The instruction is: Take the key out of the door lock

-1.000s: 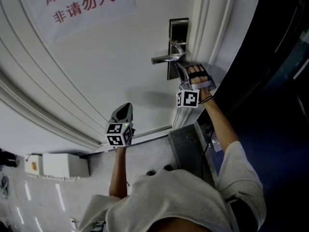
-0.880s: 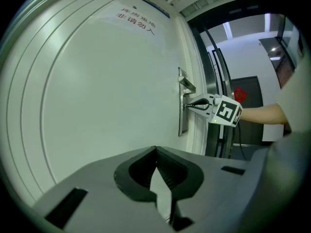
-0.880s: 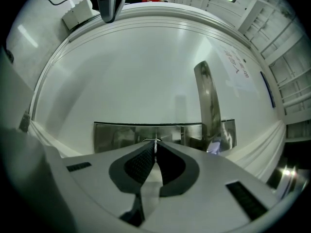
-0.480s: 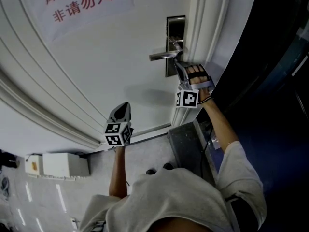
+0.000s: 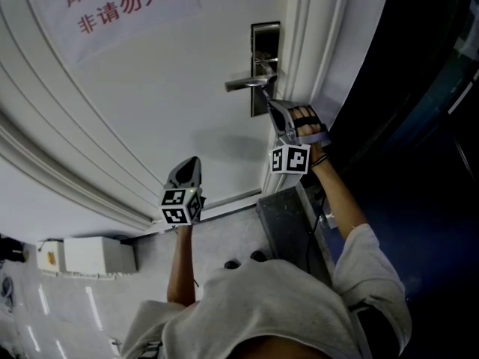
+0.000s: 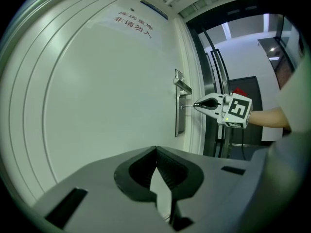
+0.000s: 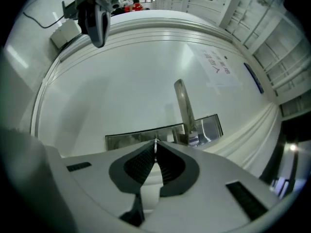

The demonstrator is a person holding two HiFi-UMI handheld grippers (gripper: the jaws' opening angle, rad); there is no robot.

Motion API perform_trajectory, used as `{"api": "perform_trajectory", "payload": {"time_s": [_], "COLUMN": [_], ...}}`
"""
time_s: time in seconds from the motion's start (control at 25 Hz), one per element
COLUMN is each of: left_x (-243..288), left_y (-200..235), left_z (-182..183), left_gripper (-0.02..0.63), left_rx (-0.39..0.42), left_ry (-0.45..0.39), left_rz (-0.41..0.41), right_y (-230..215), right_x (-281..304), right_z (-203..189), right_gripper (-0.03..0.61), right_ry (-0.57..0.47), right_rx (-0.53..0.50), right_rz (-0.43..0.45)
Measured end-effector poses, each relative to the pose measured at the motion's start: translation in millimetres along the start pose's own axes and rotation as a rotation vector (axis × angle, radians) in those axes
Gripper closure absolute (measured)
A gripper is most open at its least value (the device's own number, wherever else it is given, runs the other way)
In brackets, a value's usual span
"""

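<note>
The right gripper (image 7: 155,152) has its 2 jaws pressed together on the thin metal edge of the key (image 7: 155,142), which stands pinched between the ribbed pads (image 7: 141,161) at their very tips. Just beyond the tips lies the steel lock plate (image 7: 141,139). The lever handle (image 7: 183,108) rises from it just beside the key and reaches away across the white door (image 7: 136,76). From the left gripper view, the key (image 6: 187,106) shows as a short thin rod. It runs from the pointed tips of the right gripper (image 6: 197,104) to the lock plate (image 6: 180,115), which its far end reaches. In the head view, the right gripper (image 5: 269,105) sits at the right edge of the door, held in the person's gloved right hand (image 5: 305,120) with its marker cube (image 5: 290,159) nearest the camera. The lever handle (image 5: 243,84) points left from the lock plate (image 5: 266,36). The left gripper (image 5: 196,161) is held well apart, to the left of the lock, pointing at the door. Its own view shows the left gripper (image 6: 155,152) with both jaws closed tip to tip and nothing between them. A paper sign (image 5: 120,6) with red characters is fixed to the door, far to the left of the lock.
</note>
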State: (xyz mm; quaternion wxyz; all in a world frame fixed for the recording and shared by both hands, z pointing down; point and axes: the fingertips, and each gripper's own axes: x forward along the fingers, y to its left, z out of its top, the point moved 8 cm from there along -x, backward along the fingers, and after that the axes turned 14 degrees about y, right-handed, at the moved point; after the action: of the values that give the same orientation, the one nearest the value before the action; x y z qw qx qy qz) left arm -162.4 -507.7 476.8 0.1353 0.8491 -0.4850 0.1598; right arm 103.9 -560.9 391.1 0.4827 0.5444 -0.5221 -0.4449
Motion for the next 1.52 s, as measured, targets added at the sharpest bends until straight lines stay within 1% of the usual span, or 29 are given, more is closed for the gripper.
{"api": "perform_trajectory", "payload": {"time_s": [0.16,0.36,0.56,0.68,0.92,1.12,1.52], "left_x": [-1,-2,-2,-2,-2,-3,-4], "left_y": [1,1,2,2,3,8,12], "left_z": [3,7,7,6,0,-4,-9], "left_gripper": [0.595,0.595,0.595,0.595,0.595,0.595,0.595], "left_rx": [0.008,0.018,0.017,0.015,0.005,-0.007,-0.024], "left_ry": [-0.007,-0.014,-0.011,-0.010,-0.001,0.006,0.008], "left_rz": [0.008,0.011,0.014,0.017,0.024,0.035,0.037], "right_y": [-5,6,18,28,58,79,91], "right_x": [-15,-28,-35,-36,-48,-59,-69], "right_z": [-8,-17,-26,-30,-36,-43,-44], "right_gripper": [0.549,0.549,0.549,0.549,0.549,0.549,0.549], "right_ry": [-0.021,-0.043,-0.052,-0.039,0.006,0.039,0.075], "right_rx": [0.265,0.512,0.806,0.931,1.081,1.171,1.174], "right_rz": [0.069,0.192,0.319,0.370,0.445,0.464,0.462]}}
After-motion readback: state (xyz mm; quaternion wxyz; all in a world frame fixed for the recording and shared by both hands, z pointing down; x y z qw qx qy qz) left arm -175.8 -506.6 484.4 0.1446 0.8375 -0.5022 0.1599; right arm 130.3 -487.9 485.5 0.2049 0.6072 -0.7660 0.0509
